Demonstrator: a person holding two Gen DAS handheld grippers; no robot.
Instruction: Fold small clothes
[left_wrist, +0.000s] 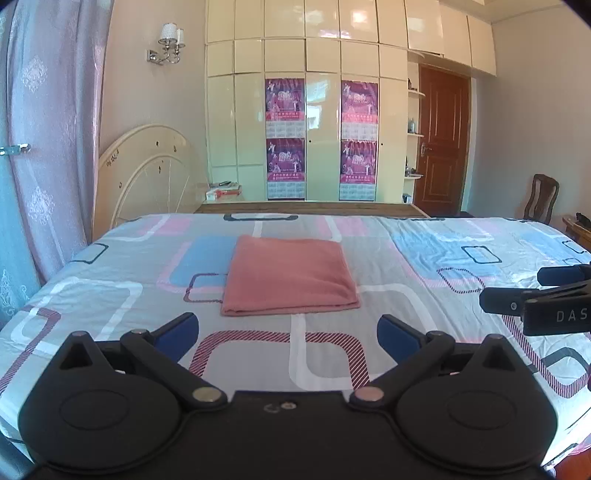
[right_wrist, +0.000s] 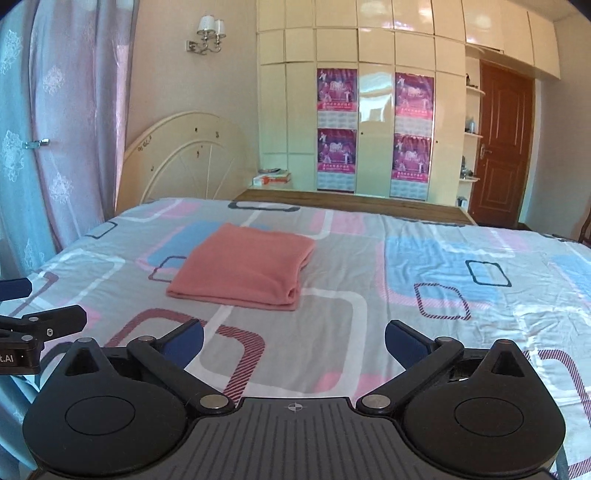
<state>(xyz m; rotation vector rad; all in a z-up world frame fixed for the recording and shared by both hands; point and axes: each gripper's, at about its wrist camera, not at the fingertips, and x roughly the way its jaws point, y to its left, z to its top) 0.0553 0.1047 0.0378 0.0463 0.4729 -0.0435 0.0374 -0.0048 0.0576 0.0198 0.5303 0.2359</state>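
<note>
Both tongs, left (left_wrist: 288, 338) (right (right_wrist: 294, 343)), gape empty.

Folded pink cloth (right_wrist: 242, 267), bed (right_wrist: 424, 295), open tongs (right_wrist: 294, 343)

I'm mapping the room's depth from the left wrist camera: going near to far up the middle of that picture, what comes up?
left gripper with fingers apart, patterned bedsheet, folded pink cloth, wooden footboard, cream wardrobe with posters.
</note>
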